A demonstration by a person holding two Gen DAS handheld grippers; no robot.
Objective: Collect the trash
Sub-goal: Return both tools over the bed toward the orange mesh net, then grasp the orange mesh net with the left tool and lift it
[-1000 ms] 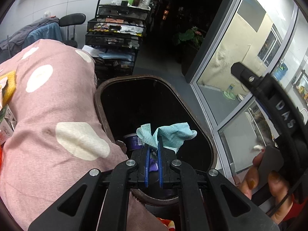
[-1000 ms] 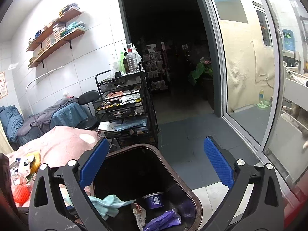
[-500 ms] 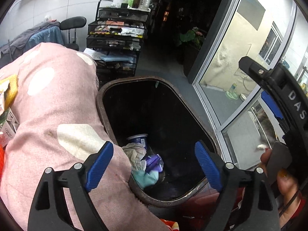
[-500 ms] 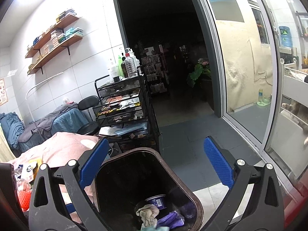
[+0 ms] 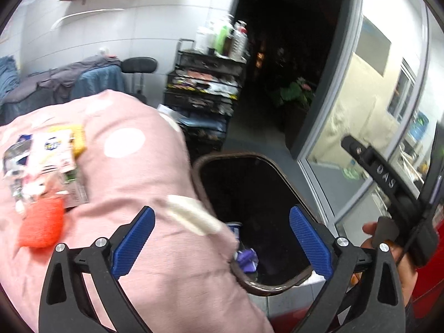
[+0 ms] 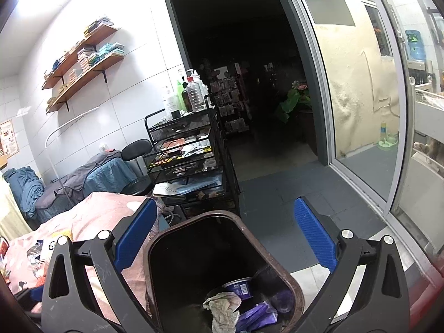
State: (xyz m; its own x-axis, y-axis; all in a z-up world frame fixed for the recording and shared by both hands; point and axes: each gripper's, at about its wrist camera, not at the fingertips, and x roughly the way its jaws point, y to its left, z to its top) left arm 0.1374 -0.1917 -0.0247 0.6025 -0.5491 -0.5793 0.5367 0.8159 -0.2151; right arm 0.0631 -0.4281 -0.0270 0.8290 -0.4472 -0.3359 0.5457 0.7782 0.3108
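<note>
The dark brown trash bin (image 5: 280, 172) stands open beside a pink spotted bed cover (image 5: 133, 172). My left gripper (image 5: 220, 217) hovers above the cover's edge and the bin's left rim, jaws opening wide with nothing between them. My right gripper (image 6: 225, 216) is open and empty over the bin (image 6: 151, 249). Inside the bin lie a crumpled paper (image 6: 223, 305), a yogurt cup (image 6: 240, 287) and a purple wrapper (image 6: 255, 317). On the cover rest an orange-red mesh pad (image 5: 41, 227) and loose packets (image 5: 50, 155).
A black wire cart (image 6: 188, 149) with bottles stands behind the bin, next to a dark doorway. A glass sliding door (image 6: 360, 111) runs along the right. A stool (image 6: 136, 149) and draped clothes sit at the back left. A hand (image 5: 388, 238) holds the right gripper.
The left gripper opened and let the teal cloth fall into the bin, then rose and swung left toward the pink cover. The right gripper stayed put.
</note>
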